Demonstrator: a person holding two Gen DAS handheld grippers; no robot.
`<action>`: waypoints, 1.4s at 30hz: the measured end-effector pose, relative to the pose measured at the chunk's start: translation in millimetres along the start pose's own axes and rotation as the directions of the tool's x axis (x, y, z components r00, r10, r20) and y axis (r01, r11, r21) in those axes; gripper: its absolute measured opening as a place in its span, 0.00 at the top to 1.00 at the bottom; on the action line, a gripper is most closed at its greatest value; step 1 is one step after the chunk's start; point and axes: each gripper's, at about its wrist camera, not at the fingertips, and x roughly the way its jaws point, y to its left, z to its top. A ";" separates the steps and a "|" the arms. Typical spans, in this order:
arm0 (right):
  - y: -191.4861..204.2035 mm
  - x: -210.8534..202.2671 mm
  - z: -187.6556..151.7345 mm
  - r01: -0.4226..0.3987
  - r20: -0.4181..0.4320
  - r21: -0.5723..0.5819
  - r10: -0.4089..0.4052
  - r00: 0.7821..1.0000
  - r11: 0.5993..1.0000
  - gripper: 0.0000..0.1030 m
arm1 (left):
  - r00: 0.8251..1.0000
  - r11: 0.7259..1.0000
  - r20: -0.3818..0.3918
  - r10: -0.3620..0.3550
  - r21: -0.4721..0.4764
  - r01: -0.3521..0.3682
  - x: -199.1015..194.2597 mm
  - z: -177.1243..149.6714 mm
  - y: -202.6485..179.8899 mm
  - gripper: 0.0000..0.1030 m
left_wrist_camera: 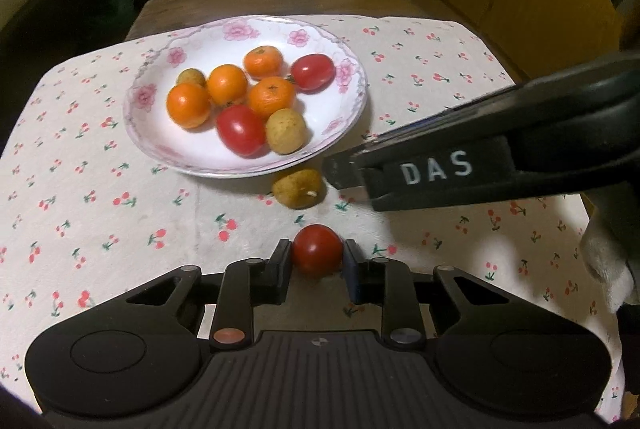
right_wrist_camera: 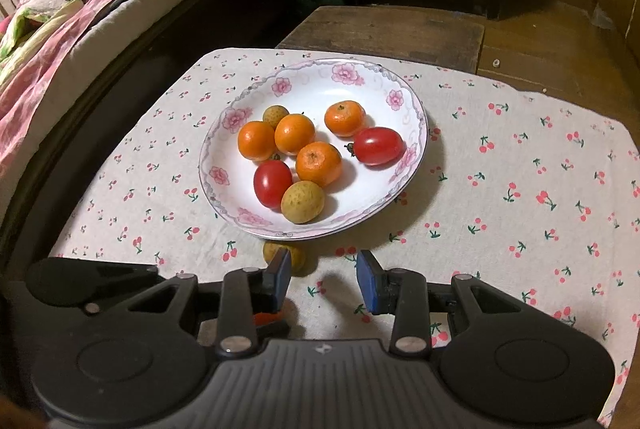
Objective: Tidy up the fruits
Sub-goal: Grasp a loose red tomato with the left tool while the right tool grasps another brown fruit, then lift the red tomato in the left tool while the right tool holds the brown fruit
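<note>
Tomato (left_wrist_camera: 317, 249) first: the small red one sits between the fingers of my left gripper (left_wrist_camera: 317, 256), both pads pressed against its sides, so I read that gripper as clamped on it. It hangs over the near part of the cloth-covered table (left_wrist_camera: 100, 197), and I cannot tell from the left wrist view whether it is lifted clear or touching the cloth.

Just beyond it, straight ahead along my left fingers, lies the brown longan (left_wrist_camera: 297, 188), loose on the cloth and just beside the near rim of the plate (left_wrist_camera: 152, 145). My right gripper (right_wrist_camera: 324, 269) is the nearer tool for that one: in the right wrist view its jaws stand apart with nothing between them, and the longan (right_wrist_camera: 294, 256) sits ahead and to the left, half hidden behind the left finger rather than centred in the gap. So my judgement is that the right gripper needs to shift left before it closes. The fruit is roundish, so I see no long axis to line up with.

Farther on, the plate holds four small oranges, two red tomatoes and two longans, crowded toward its middle. The open white patch on its near right side looks to me like the easiest spot to set the held tomato.
</note>
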 end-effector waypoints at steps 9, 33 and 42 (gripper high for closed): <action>14.5 10.6 -1.9 -0.033 -0.007 -0.028 0.032 0.999 0.999 0.59 | 1.000 1.000 -0.008 -0.001 -0.028 0.001 -6.1 -3.8 10.2 0.66; 24.1 9.7 -8.3 0.032 0.035 -0.145 -0.027 0.999 0.989 0.66 | 1.000 0.999 -0.022 -0.006 -0.031 0.006 -9.5 -9.3 16.3 0.65; 13.0 -13.2 -21.0 0.043 0.044 -0.118 -0.038 0.998 0.992 0.66 | 1.000 1.000 -0.027 0.004 -0.009 -0.005 -10.4 -11.3 10.5 0.65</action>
